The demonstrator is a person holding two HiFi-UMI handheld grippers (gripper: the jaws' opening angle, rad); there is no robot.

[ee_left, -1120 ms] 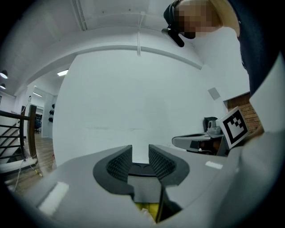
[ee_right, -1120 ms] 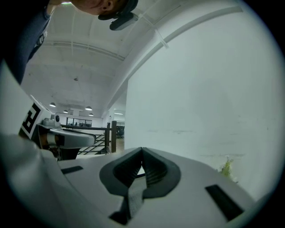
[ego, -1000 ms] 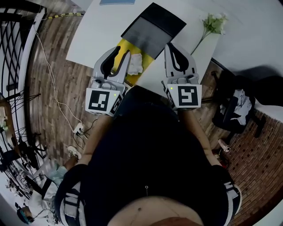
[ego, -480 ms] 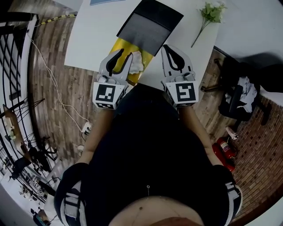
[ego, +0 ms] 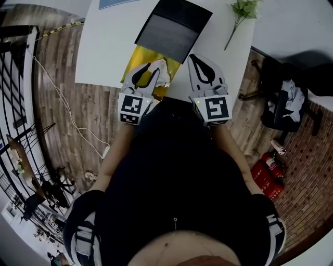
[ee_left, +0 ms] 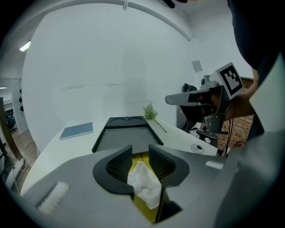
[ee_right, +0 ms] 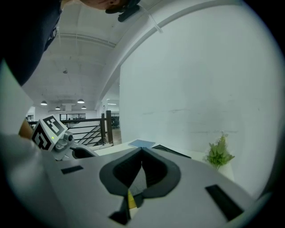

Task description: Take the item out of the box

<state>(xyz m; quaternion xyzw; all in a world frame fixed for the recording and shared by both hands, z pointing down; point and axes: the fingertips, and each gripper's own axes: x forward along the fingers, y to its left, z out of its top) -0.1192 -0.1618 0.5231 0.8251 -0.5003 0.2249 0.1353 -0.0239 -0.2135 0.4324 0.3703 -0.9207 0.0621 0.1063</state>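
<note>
An open box lies on the white table (ego: 109, 47), its yellow inside (ego: 136, 56) toward me and its black lid (ego: 171, 28) folded back. A crumpled white item (ego: 162, 71) sits in the yellow part. My left gripper (ego: 148, 70) hovers over the box's near end, open. In the left gripper view the white item (ee_left: 143, 182) shows in the gap of the left gripper (ee_left: 140, 151), and the pads do not press it. My right gripper (ego: 196, 57) is over the table just right of the box, shut and empty. In its own view the right gripper (ee_right: 141, 150) has its tips touching.
A green flower sprig (ego: 242, 10) lies at the table's far right. A blue book (ee_left: 76, 130) lies at the far left. The table's near edge is right under both grippers. Wooden floor, cables and a black railing (ego: 15, 78) are to the left.
The left gripper has sunk and tipped downward, closing in over the yellow box and the white item. The right gripper has dropped a little beside the box.
</note>
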